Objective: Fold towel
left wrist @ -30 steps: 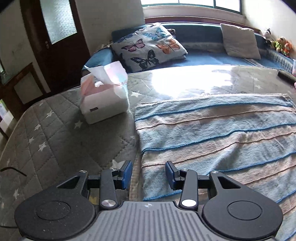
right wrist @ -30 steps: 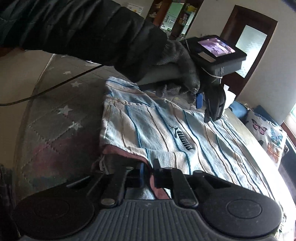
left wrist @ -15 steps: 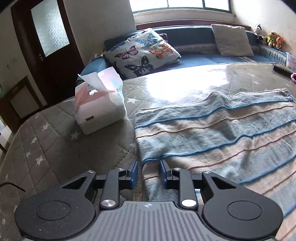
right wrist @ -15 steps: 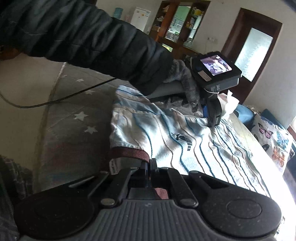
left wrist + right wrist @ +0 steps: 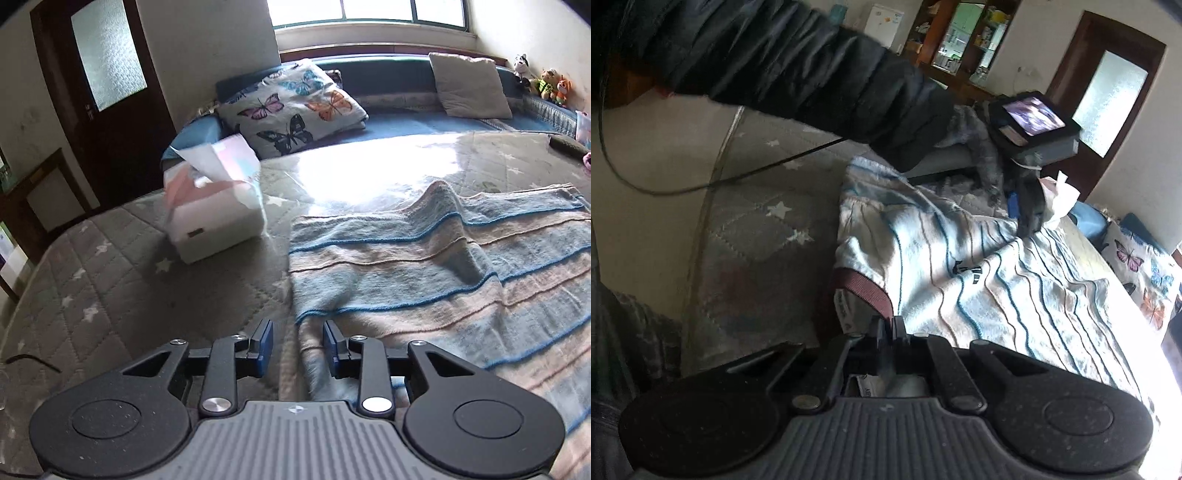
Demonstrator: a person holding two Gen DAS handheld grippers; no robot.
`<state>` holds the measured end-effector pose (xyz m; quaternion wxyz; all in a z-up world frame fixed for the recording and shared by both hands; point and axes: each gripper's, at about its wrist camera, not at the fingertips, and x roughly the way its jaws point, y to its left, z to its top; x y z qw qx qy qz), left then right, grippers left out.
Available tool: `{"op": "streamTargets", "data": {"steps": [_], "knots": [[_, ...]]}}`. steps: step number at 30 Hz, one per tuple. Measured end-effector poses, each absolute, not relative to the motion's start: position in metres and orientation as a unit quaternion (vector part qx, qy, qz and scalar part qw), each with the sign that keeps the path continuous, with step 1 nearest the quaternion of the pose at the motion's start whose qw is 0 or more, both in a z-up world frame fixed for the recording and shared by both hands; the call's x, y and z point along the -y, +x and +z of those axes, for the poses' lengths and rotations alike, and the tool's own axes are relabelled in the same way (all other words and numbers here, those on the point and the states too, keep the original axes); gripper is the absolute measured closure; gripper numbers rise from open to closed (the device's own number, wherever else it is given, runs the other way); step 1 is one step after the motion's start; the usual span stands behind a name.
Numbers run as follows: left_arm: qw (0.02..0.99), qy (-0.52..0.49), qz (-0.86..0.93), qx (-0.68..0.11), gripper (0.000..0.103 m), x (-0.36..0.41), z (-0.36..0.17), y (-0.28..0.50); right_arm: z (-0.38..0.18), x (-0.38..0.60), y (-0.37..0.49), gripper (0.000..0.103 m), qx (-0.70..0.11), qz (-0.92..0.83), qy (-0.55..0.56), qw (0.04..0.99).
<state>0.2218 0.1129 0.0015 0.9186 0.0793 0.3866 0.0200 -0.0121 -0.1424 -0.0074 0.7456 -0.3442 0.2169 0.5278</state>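
Nearest, right gripper (image 5: 886,326) is clamped on the towel (image 5: 960,273) corner by its maroon hem. Left gripper (image 5: 297,341) straddles the opposite corner, jaws apart, not pinching. Sleeve (image 5: 798,70) reaches across above. Towel lies rumpled on the bed (image 5: 110,295), tissue box (image 5: 214,218) beyond.

Home living room, quilted star-print surface (image 5: 110,280), butterfly cushion (image 5: 295,107), window seat (image 5: 424,122), plush toys (image 5: 546,83), tissue box (image 5: 216,225), glazed wooden door (image 5: 107,85).
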Motion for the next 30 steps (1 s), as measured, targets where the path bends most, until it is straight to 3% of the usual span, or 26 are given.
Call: {"op": "streamTargets", "data": {"steps": [4,6,17,20,25,30], "knots": [[0.918,0.07,0.0,-0.39,0.062,-0.117,0.01,0.205,0.001,0.143,-0.008,0.094,-0.207,0.525,-0.327,0.758],[0.916,0.075,-0.005,-0.393,0.061,-0.116,0.01,0.2,-0.001,0.134,-0.01,0.08,-0.201,0.523,-0.342,0.754],[0.91,0.099,0.0,-0.402,0.061,-0.116,-0.007,0.194,-0.022,0.108,-0.027,0.076,-0.142,0.531,-0.399,0.733],[0.911,0.098,0.0,-0.4,0.06,-0.118,-0.007,0.193,-0.022,0.104,-0.032,0.08,-0.121,0.552,-0.405,0.719],[0.913,0.11,-0.001,-0.392,0.06,-0.116,-0.008,0.192,-0.023,0.106,-0.034,0.099,-0.135,0.576,-0.4,0.7],[0.916,0.127,-0.008,-0.38,0.077,-0.11,-0.011,0.192,-0.018,0.113,-0.029,0.101,-0.175,0.602,-0.357,0.693]]}}
